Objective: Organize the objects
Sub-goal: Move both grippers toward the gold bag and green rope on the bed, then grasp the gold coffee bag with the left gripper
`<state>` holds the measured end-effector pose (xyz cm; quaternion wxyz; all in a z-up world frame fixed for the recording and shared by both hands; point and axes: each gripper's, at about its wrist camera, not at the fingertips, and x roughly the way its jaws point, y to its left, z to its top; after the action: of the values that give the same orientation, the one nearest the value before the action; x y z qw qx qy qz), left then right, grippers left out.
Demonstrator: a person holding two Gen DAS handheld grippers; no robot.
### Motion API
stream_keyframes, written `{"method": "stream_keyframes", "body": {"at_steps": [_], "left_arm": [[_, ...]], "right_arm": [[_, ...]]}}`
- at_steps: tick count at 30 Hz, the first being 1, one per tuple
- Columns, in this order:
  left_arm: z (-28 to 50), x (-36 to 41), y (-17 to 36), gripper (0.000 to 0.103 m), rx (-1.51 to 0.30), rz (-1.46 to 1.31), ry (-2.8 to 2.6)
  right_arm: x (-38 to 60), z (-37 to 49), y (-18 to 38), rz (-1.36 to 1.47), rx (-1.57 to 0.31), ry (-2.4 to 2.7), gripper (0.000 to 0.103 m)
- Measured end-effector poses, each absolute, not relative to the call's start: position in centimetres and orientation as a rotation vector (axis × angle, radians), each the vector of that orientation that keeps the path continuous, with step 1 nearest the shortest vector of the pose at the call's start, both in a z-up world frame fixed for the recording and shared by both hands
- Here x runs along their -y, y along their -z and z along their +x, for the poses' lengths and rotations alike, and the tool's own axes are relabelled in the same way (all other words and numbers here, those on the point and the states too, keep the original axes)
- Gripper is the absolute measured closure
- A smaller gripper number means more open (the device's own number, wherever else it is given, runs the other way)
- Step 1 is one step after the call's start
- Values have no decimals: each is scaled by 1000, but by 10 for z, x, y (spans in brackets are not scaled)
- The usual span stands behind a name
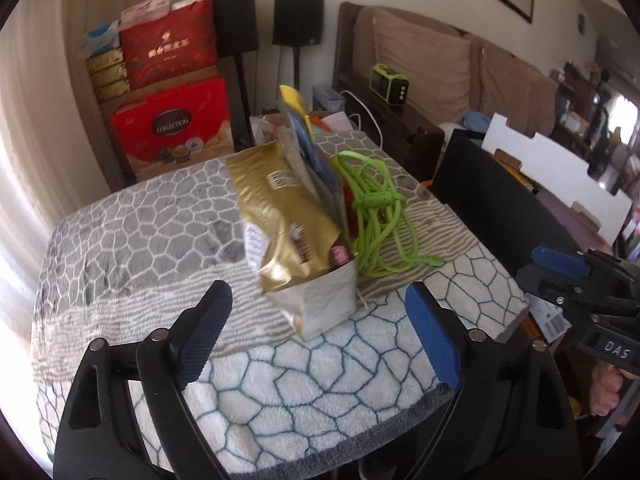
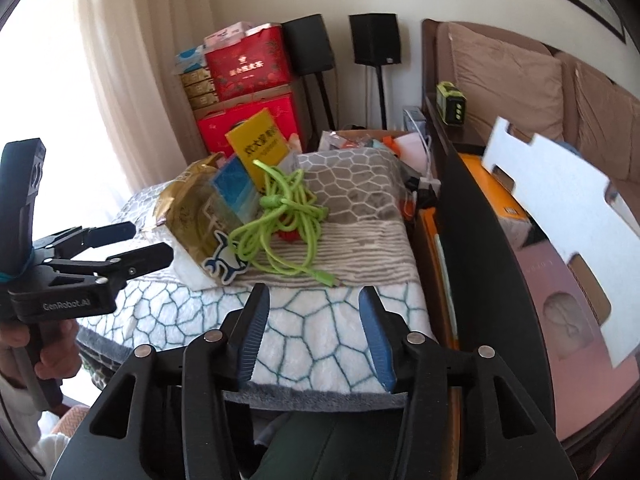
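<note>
Crinkled gold bag [image 1: 280, 216] leans beside coiled green cable [image 1: 376, 208].

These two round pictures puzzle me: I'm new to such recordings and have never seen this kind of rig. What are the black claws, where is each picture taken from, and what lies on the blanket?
The claws are hand-held grippers; a person carries one in each hand. Each has a wide-angle camera looking along its fingers, hence the round pictures. One picture comes from the left gripper, the other from the right gripper. Each also shows the other gripper at its edge, with the hand holding it. Both grippers are open and hold nothing. On the blanket stands a gold bag, stuffed with flat packets, among them a yellow packet. Beside it lies a coiled green cable, with something red under it. Red boxes are stacked behind.
</note>
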<state>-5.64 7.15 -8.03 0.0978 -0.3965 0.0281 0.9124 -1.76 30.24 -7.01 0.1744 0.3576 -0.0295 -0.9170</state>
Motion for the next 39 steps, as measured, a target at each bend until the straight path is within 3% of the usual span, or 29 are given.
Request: {"method": "stream_keyframes", "body": {"at_steps": [8,18,20,22,28,34,39], "left_arm": [[-83,-71,88,9,-112,-1148,-2804],[-103,-67,98,9,-114,-1231,-2793],[-103,-65,100,19,-103,-1249,-2776],[-100,-60,100,22,-54,-1242,-2763],[-101,-42,99,56,117,-1304,-2703],[-102,-22,98,60,249,-1310,-2686],[-95,-10,93,65,228,-1325,-2686]], "right_arm": [[-327,-10,69,1026,148,2644,41],[-338,-10,63,1022,188,2695,41],[-339,-8,61,1014,181,2709,40],[-341,-6,60,1008,179,2726,38],[-350,-9,64,1031,216,2736,37],[-367,-4,59,1010,293,2782,36],[-374,-3,61,1039,311,2793,36]]}}
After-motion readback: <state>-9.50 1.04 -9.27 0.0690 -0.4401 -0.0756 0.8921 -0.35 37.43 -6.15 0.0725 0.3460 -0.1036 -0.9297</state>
